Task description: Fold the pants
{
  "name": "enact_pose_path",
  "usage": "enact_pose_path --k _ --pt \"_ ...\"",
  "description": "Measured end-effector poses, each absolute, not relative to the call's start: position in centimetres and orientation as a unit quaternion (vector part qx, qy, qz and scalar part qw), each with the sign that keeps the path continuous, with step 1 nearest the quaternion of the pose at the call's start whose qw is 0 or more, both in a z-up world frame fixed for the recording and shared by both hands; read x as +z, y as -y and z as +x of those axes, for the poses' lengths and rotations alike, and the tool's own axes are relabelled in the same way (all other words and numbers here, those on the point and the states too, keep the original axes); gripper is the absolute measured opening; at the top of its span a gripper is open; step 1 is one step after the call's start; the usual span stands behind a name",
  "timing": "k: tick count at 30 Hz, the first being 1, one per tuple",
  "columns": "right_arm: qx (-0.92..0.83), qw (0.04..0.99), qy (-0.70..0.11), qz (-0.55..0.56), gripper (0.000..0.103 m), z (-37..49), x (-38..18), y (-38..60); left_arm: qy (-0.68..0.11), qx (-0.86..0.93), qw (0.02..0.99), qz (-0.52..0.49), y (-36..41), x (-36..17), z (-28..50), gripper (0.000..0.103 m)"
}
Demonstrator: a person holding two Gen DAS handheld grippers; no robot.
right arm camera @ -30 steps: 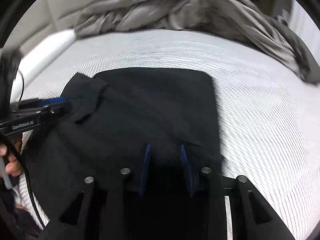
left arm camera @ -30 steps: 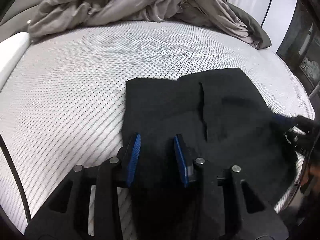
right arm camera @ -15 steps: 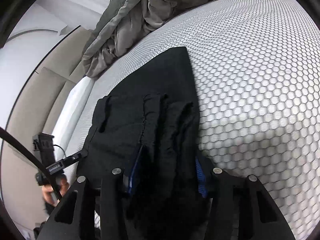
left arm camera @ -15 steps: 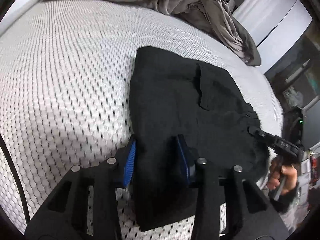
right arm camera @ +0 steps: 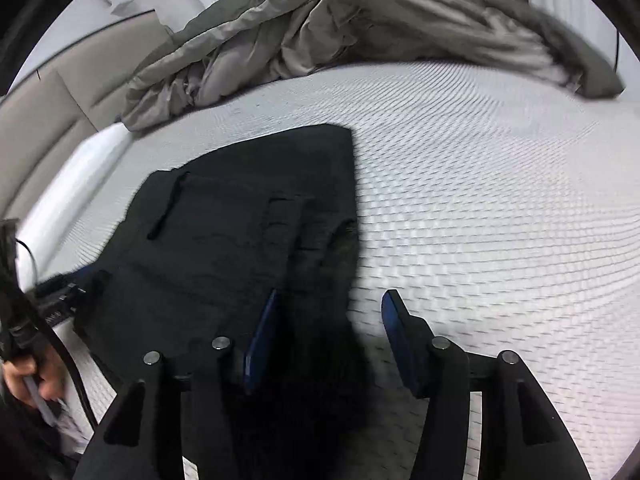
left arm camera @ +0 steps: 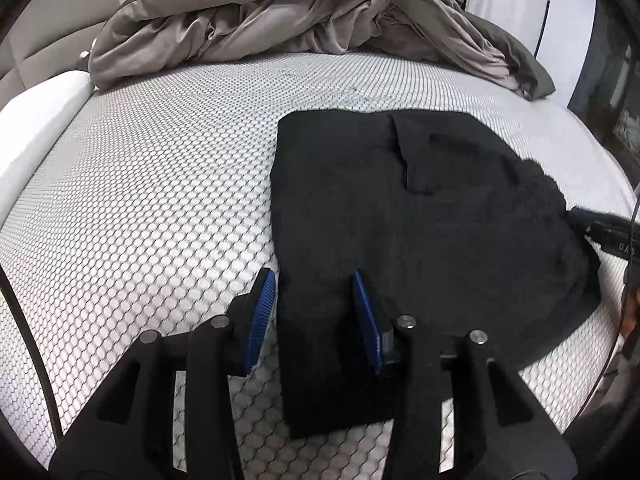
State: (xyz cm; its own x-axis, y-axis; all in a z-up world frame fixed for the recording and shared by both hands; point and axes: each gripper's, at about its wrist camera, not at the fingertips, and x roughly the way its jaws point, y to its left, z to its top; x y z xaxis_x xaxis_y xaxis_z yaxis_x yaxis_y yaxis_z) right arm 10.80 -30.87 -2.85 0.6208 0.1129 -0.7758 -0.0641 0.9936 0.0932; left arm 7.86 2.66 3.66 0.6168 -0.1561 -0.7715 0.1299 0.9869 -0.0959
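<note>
The mattress (left arm camera: 160, 200) now carries the black pants (left arm camera: 420, 220) flat at frame centre, folded over. The right gripper (right arm camera: 328, 332) is opening, releasing cloth it pinched before; the left gripper (left arm camera: 314, 312) loosens too. This fold looks finished.

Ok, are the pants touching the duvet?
Apart. The left wrist view shows a band of white mattress between the black pants and the crumpled grey duvet.

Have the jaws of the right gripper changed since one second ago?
Yes. The right gripper is opening: its pads were close together over the black pants; now one pad stands out over the bare white mattress.
</note>
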Motion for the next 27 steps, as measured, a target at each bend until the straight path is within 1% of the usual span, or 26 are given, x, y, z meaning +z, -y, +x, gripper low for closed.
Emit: enact_pose_path --k 1,2,4,6,7,8,9,10,11,12,14,17,22,27 --pt "0.041 0.901 -0.431 0.024 0.064 10.4 -2.9 31.4 -0.431 -0.081 0.899 -0.017 -2.9 3.7 7.6 0.038" --pt "0.04 0.9 -0.433 0.03 0.066 10.3 -2.9 31.7 -0.431 -0.08 0.898 -0.019 -3.0 3.8 7.2 0.038" --pt "0.052 0.897 -0.435 0.056 0.066 9.8 -2.9 32.5 -0.431 -0.073 0.899 -0.021 -3.1 3.9 6.9 0.038" --pt "0.063 0.9 -0.425 0.068 0.07 9.4 -2.1 32.2 -0.423 -0.065 0.904 -0.025 -3.0 4.7 6.7 0.038" --pt "0.069 0.905 -0.414 0.068 0.08 8.9 -1.6 32.2 -0.418 -0.063 0.906 -0.026 -2.9 4.8 6.9 0.044" --pt "0.077 0.911 -0.4 0.063 0.092 8.8 -1.0 31.6 -0.411 -0.059 0.909 -0.026 -2.9 5.3 6.3 0.056" --pt "0.085 0.917 -0.385 0.057 0.096 8.0 -0.4 31.4 -0.4 -0.054 0.914 -0.025 -2.8 6.0 5.5 0.062" --pt "0.092 0.923 -0.371 0.052 0.1 7.4 0.2 31.2 -0.39 -0.051 0.919 -0.024 -2.6 6.5 4.8 0.071" --pt "0.101 0.927 -0.358 0.049 0.101 6.5 0.8 30.9 -0.371 -0.051 0.927 -0.024 -2.3 7.4 3.7 0.081" --pt "0.109 0.93 -0.348 0.048 0.102 5.6 1.2 30.5 -0.357 -0.053 0.932 -0.024 -2.1 7.9 3.0 0.086" --pt "0.128 0.933 -0.333 0.051 0.103 4.1 1.6 30.1 -0.327 -0.059 0.943 -0.026 -1.7 8.9 1.4 0.101" --pt "0.15 0.935 -0.318 0.049 0.103 2.7 1.8 28.9 -0.298 -0.072 0.951 -0.029 -1.2 9.7 -0.7 0.102" --pt "0.172 0.945 -0.276 0.029 0.103 0.6 2.0 27.7 -0.296 -0.055 0.954 -0.005 -0.7 9.5 -1.5 0.102" --pt "0.164 0.955 -0.244 0.039 0.103 -0.1 2.2 27.7 -0.284 -0.037 0.958 -0.029 -1.1 9.8 -1.4 0.102"
